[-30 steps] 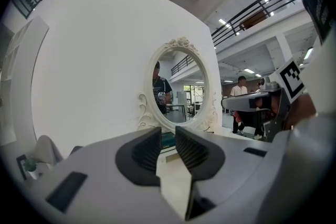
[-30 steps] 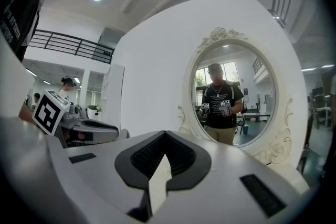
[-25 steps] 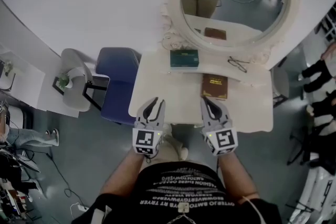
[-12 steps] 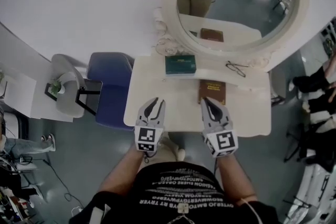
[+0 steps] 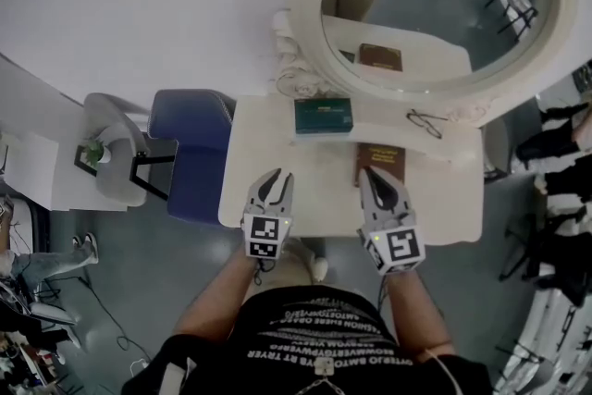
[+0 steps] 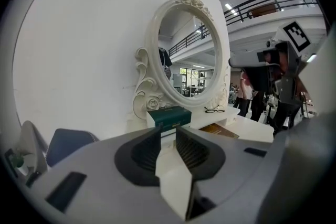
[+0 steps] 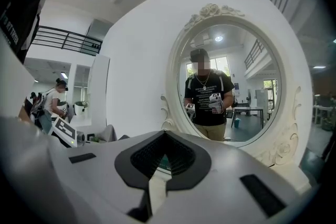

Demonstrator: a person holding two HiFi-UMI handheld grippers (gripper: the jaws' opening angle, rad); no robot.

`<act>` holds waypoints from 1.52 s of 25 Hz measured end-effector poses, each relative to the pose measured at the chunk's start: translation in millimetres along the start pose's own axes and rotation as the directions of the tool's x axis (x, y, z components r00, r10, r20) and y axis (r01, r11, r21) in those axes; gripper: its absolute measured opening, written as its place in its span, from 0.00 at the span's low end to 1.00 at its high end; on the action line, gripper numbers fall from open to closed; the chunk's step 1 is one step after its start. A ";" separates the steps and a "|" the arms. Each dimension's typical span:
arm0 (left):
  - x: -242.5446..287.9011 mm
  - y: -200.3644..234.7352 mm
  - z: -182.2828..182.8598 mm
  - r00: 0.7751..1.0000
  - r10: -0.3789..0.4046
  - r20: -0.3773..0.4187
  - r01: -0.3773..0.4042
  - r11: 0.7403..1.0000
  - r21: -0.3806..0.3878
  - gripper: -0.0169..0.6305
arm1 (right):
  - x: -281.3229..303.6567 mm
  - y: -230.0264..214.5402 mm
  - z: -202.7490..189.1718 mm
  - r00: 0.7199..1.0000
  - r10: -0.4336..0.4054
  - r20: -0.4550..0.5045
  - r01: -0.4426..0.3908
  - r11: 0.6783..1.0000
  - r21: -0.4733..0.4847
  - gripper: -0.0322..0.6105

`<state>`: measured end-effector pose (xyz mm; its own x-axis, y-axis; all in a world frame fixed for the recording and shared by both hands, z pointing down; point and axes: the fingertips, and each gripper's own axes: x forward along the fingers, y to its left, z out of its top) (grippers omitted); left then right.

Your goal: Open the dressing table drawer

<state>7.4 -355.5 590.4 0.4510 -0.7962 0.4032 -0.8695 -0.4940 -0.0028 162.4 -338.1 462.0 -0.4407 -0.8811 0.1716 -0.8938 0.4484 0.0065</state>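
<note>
The dressing table (image 5: 268, 153) is straight in front of you, and it sets where everything else is. Its oval mirror (image 5: 435, 5) rises from the table's back edge, so it reflects you and your grippers.

The drawer shows in no view. I judge that it sits in the table's front face, tucked under the near edge of the top, where your steep downward look cannot reach it. That would explain why you hold both tools at the table's near edge and not over its middle.

The left gripper (image 5: 275, 176) is toward the table's left front. Its fingers (image 6: 144, 147) stand partly apart with nothing between them and have just eased a little wider, probably to take a handle. The right gripper (image 5: 372, 173) is toward the table's right front. Its fingers (image 7: 181, 157) meet at the tips and hold nothing, so it looks to be in reserve.

On the table top, the brown book (image 5: 381, 160) lies just beyond the right gripper. The green box (image 5: 323, 117) and the glasses (image 5: 425, 121) lie along the table's back edge, away from the front, so they should not get in the way of a pull.
</note>
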 end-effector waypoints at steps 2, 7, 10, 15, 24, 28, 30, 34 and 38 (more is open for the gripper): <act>10.3 1.5 -10.1 1.000 -0.005 -0.024 0.005 1.000 0.001 0.14 | 5.3 -2.1 -1.8 1.000 -0.001 -0.007 0.001 1.000 0.004 0.03; 34.9 5.2 -30.8 0.997 -0.014 -0.079 0.014 1.000 0.000 0.16 | 14.5 -8.5 -3.8 1.000 -0.006 -0.014 0.006 1.000 0.018 0.03; 50.3 8.1 -45.2 0.993 -0.016 -0.114 0.015 1.000 -0.010 0.18 | 18.3 -14.3 -6.2 1.000 -0.014 -0.021 0.015 1.000 0.020 0.03; 76.6 15.0 -73.1 0.984 -0.005 -0.181 -0.004 0.999 -0.051 0.18 | 27.8 -23.4 -8.9 0.999 -0.021 -0.026 0.020 1.000 -0.016 0.03; 117.2 21.2 -101.4 0.964 -0.005 -0.264 -0.014 0.997 -0.071 0.20 | 40.6 -27.8 -17.6 0.998 -0.021 -0.056 0.021 1.000 -0.006 0.03; 132.9 23.0 -118.6 0.952 0.018 -0.306 -0.035 0.998 -0.052 0.21 | 42.4 -29.0 -17.7 0.998 -0.024 -0.055 0.025 1.000 0.014 0.03; 138.2 26.1 -123.1 0.946 0.031 -0.322 -0.048 0.998 -0.047 0.21 | 41.2 -32.2 -20.8 0.997 -0.031 -0.066 0.032 0.999 0.007 0.03; 146.4 25.8 -128.9 0.939 0.031 -0.342 -0.056 0.997 -0.062 0.21 | 37.7 -39.6 -29.0 0.995 -0.048 -0.082 0.048 0.999 0.006 0.03; 155.1 29.3 -128.7 0.938 0.052 -0.343 -0.078 0.995 -0.063 0.23 | 36.3 -42.4 -31.8 0.995 -0.051 -0.085 0.052 0.999 0.012 0.03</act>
<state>25.9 -448.5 770.6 0.3085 -0.6527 0.6919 -0.9131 -0.4070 0.0233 186.9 -384.3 499.3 -0.3864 -0.8867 0.2539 -0.9163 0.4004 0.0036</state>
